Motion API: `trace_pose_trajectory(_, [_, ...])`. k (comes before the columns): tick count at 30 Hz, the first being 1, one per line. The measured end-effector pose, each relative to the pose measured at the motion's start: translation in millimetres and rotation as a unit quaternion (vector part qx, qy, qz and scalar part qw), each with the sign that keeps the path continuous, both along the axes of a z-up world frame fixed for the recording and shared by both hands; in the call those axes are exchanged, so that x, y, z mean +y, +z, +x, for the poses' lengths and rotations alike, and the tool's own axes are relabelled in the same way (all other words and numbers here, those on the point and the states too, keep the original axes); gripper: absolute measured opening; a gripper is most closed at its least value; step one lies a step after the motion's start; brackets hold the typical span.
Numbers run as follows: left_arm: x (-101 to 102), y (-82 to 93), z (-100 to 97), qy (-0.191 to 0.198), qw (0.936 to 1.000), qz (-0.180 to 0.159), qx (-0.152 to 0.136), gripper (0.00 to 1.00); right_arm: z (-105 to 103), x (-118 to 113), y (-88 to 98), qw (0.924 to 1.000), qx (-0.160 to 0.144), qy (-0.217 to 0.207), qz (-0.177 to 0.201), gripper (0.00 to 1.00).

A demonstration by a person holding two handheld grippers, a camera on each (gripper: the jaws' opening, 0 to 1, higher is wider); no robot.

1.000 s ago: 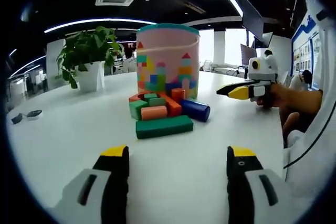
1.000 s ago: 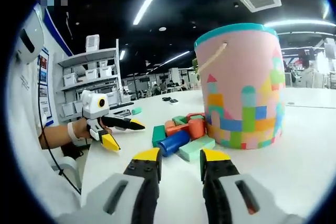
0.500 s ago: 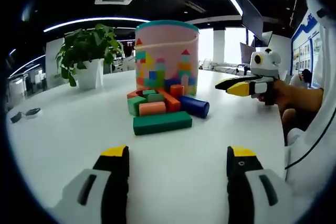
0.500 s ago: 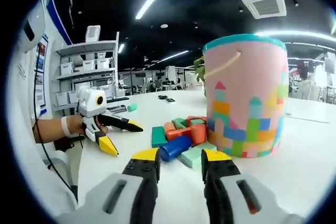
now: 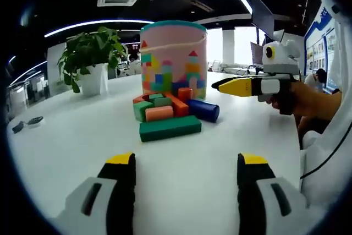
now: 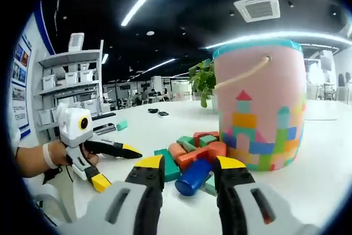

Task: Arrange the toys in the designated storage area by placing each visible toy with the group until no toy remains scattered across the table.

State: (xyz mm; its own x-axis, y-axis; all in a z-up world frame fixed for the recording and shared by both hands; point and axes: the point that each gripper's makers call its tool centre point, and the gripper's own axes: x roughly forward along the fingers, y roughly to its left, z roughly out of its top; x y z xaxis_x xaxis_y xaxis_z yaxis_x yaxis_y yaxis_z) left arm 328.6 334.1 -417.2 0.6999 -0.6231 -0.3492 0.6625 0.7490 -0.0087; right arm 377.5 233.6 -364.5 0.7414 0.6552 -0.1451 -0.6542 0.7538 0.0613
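A pink bucket (image 5: 175, 53) with a teal rim and a block pattern stands on the white table (image 5: 71, 141). In front of it lies a cluster of toy blocks: a long dark green block (image 5: 169, 129), a blue cylinder (image 5: 202, 110), a salmon block (image 5: 160, 114) and a red one (image 5: 179, 106). My left gripper (image 5: 186, 160) is open and empty, short of the long green block. My right gripper (image 5: 223, 86) reaches in from the right, just right of the cylinder. In the right gripper view the bucket (image 6: 258, 108) is close, and the right gripper (image 6: 188, 163) is open and empty, with the blue cylinder (image 6: 192, 177) just beyond its jaws. The left gripper (image 6: 116, 168) hangs open at the left.
A potted plant (image 5: 91, 59) stands at the back left of the table, and small dark items (image 5: 27, 121) lie near the left edge. A small teal object (image 6: 122, 125) lies further back on the table. Shelves (image 6: 71, 81) line the wall. A person's hand (image 5: 308, 103) holds the right gripper.
My right gripper has moved in towards the block cluster, so the bucket and the blue cylinder loom larger in its view. The left gripper has held its place.
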Motion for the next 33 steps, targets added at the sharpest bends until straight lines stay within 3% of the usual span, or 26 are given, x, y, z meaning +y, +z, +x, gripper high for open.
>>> trace_pose_trajectory(8, [-2, 0.5, -0.9, -0.003, 1.0000, 0.000, -0.001, 0.77, 5, 10, -3.2, 0.9992, -0.013, -0.025, -0.028, 0.35])
trace_pose_trajectory(13, [-2, 0.5, -0.8, -0.001, 1.0000, 0.000, -0.001, 0.78, 7, 19, -18.7, 0.9984, -0.002, -0.022, -0.053, 0.32])
trace_pose_trajectory(15, [-2, 0.5, -0.7, -0.001, 1.0000, 0.000, 0.000, 0.78, 7, 18, -33.3, 0.9964, 0.008, -0.022, -0.082, 0.28])
trace_pose_trajectory(20, [-2, 0.6, 0.1, 0.003, 1.0000, 0.000, -0.001, 0.78, 10, 18, -28.9, 0.9975, 0.008, -0.026, -0.066, 0.28])
trace_pose_trajectory(25, [-2, 0.1, 1.1, 0.006, 1.0000, 0.000, -0.001, 0.78, 11, 19, -38.7, 0.9947, 0.011, -0.023, -0.099, 0.27])
trace_pose_trajectory(33, [-2, -0.5, 1.3, 0.007, 1.0000, -0.001, -0.001, 0.78, 11, 15, -39.2, 0.9939, 0.003, -0.016, -0.109, 0.24])
